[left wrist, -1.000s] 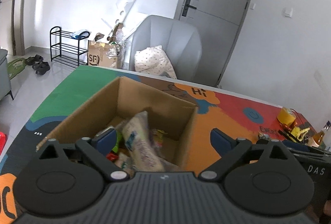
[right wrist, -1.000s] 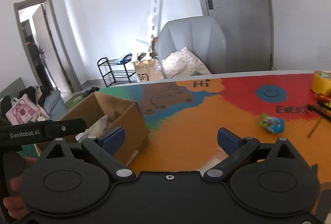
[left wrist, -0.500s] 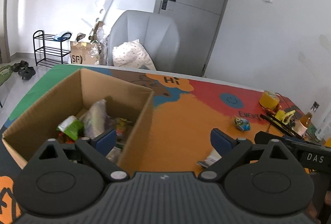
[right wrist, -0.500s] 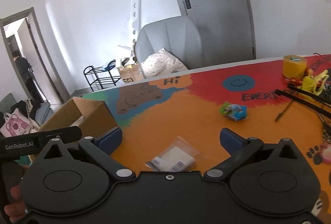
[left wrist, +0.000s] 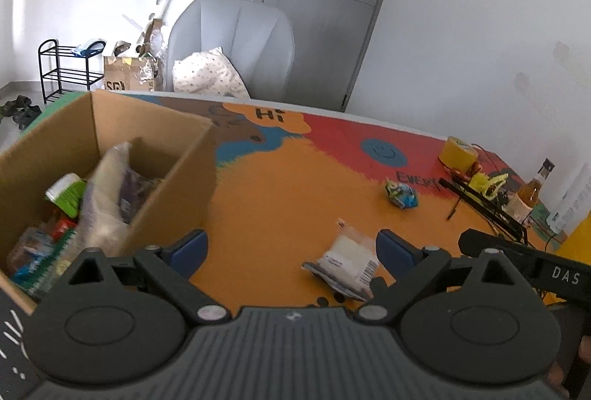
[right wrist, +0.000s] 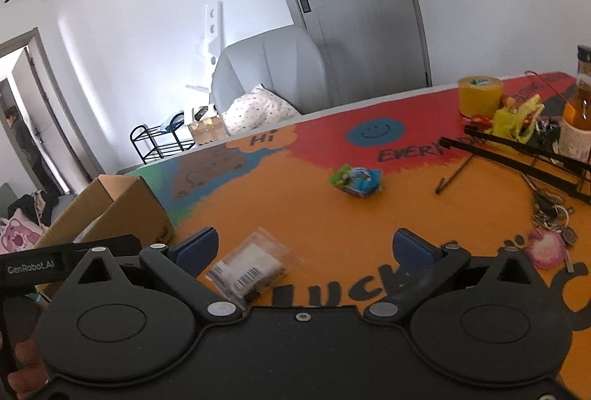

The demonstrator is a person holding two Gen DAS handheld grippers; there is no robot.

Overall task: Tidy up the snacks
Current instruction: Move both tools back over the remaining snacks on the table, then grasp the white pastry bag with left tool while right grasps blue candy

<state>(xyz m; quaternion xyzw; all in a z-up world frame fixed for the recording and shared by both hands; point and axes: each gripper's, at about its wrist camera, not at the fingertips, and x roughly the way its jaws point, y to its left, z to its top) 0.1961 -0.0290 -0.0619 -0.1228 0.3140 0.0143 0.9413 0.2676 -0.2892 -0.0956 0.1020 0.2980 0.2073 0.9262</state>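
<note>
**Two snacks out on the bench, both tools wide and empty**

Your clear packet (left wrist: pixel 349 257) with the white filling and barcode lies flat on the orange part of the bench (left wrist: pixel 280 200). In your left wrist view it sits at about 3 o'clock of the gap, just beside the right finger of the left tool (left wrist: pixel 291 248). In your right wrist view the same packet (right wrist: pixel 251 265) lies at about 9 o'clock of the gap, close to the left finger of the right tool (right wrist: pixel 306 248). Neither tool touches it. Both tools stand wide, with nothing between their fingers.

Farther out, at 12 to 1 o'clock from the packet, a small green-and-blue snack bag (right wrist: pixel 356 180) rests alone near the word "EVERY" printed on the bench.

At your left, around 9 to 10 o'clock, the open cardboard box (left wrist: pixel 173 178) stands on the bench with several snacks already in it, among them a pale upright bag (left wrist: pixel 103 200) and a green-topped item (left wrist: pixel 66 193).

Toward 2 o'clock, at the bench's far right, you have a yellow tape roll (right wrist: pixel 480 95), an amber bottle (right wrist: pixel 578 115), a black wire rack (right wrist: pixel 517 156) and a bunch of keys (right wrist: pixel 552 219).
</note>
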